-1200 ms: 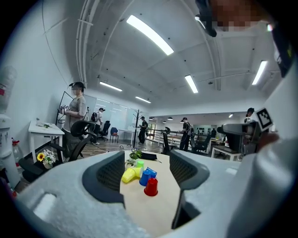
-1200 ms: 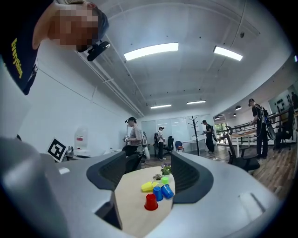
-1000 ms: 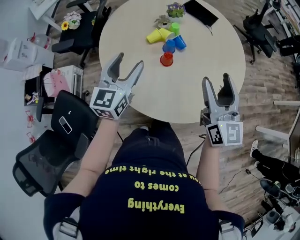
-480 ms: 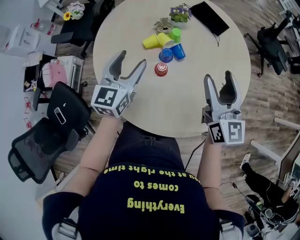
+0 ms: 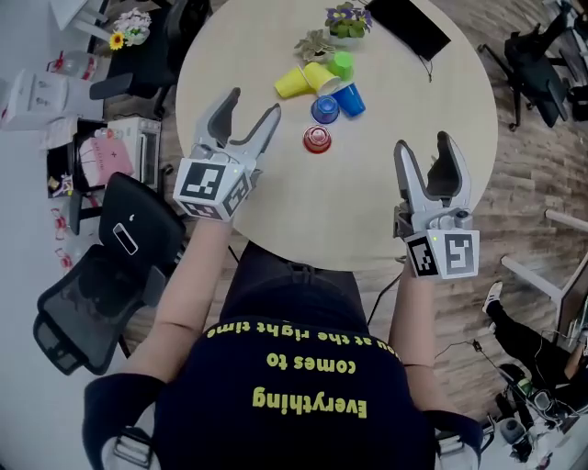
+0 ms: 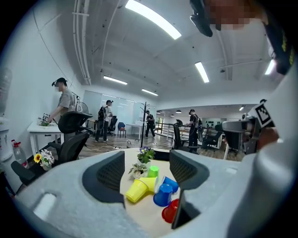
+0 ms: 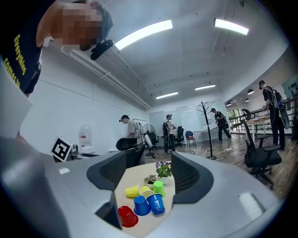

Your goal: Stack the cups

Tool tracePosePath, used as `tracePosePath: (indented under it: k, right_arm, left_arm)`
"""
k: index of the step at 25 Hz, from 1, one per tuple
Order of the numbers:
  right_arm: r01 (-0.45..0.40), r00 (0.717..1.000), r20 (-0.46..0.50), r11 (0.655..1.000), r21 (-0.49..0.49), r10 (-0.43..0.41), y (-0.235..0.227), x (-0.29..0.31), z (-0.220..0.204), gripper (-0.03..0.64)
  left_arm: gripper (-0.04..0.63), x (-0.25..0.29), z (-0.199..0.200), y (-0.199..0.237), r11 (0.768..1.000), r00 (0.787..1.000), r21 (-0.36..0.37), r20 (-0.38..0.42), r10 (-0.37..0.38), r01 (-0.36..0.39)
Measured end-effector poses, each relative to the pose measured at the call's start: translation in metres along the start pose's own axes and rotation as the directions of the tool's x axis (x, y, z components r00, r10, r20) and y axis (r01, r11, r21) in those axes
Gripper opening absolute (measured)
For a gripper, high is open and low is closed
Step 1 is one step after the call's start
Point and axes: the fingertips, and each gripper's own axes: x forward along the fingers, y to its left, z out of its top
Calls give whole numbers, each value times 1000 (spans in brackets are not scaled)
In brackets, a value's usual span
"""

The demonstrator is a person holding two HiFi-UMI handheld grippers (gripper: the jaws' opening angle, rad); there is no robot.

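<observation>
Cups (image 5: 323, 109) sit in a loose cluster on the far half of the round table (image 5: 239, 37), just in front of two small plants (image 5: 346, 18), and no stack looks started, so by my reading the whole job is left. The red cup (image 5: 317, 139) stands mouth down, nearest the person and slightly apart from the rest. Behind it, one blue cup (image 6: 162, 195) is also upside down, with a second blue cup (image 5: 351, 96) tipped beside it. Two yellow cups (image 5: 292, 83) lie on their sides and touch; whether one sits partly inside the other I cannot tell. The green cup (image 5: 342, 64) is farthest back and seems mouth down.

Both tools hover short of the cluster. The left gripper (image 5: 251, 106) has its jaws spread with nothing between them, only the cups seen beyond. The right gripper (image 5: 423, 144), over the near right edge, is likewise spread wide and empty.
</observation>
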Motion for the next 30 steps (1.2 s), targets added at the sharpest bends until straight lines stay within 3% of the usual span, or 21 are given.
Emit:
tracePosePath:
  k: [14, 23, 30]
  right_arm:
    - [-71, 990, -122, 997, 22, 73, 52, 50, -66, 302]
    - [-133, 956, -257, 990, 54, 142, 79, 76, -142, 288]
    - [-165, 923, -357, 986, -28, 145, 88, 90, -200, 264]
  left_arm:
    - [299, 15, -28, 35, 999, 999, -39, -22, -25, 24]
    - [299, 7, -63, 41, 997, 996, -74, -86, -32, 25]
    - [299, 0, -73, 44, 996, 994, -89, -106, -21, 12]
